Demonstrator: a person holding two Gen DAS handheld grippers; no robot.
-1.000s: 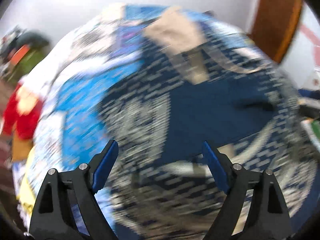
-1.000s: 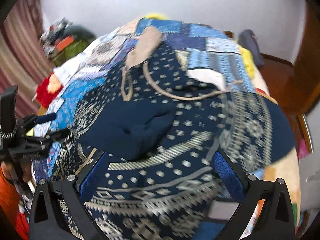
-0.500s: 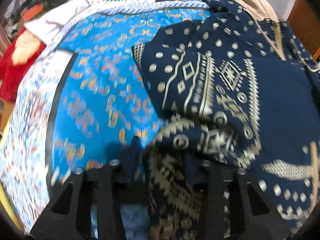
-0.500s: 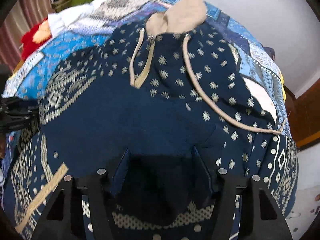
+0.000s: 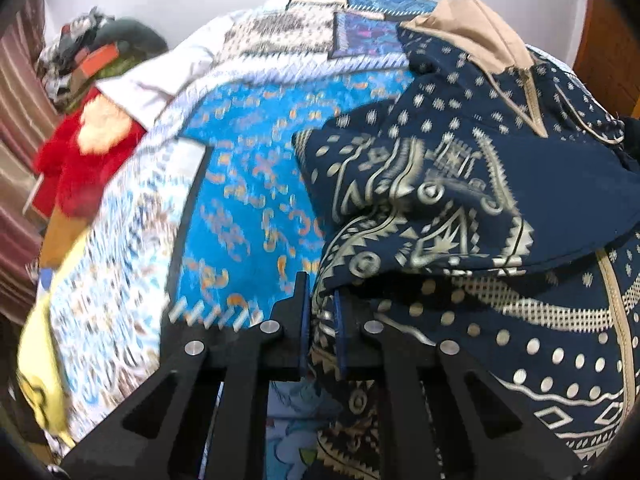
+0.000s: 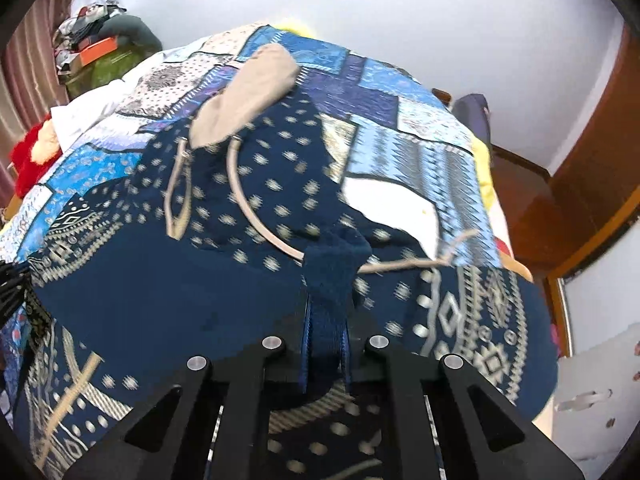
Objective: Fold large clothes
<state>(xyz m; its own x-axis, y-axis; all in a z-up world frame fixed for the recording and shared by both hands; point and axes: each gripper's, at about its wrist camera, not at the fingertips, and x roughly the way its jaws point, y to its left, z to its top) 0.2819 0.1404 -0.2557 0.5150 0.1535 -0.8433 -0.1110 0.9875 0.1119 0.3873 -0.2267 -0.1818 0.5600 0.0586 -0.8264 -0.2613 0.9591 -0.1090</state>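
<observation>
Two tongs: left tongs (image 5: 322,300) and right tongs (image 6: 326,312), angled downward at lower centre, have just closed on one navy patterned hoodie (image 6: 168,280) spread over one bed (image 5: 248,184).

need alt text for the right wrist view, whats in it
The right gripper, its jaws having just closed, is shut on a bunched fold of a navy patterned hoodie lying across a blue patchwork bedspread. The hoodie's beige hood points toward the far white wall, its drawstrings trailing over the fabric.
</observation>
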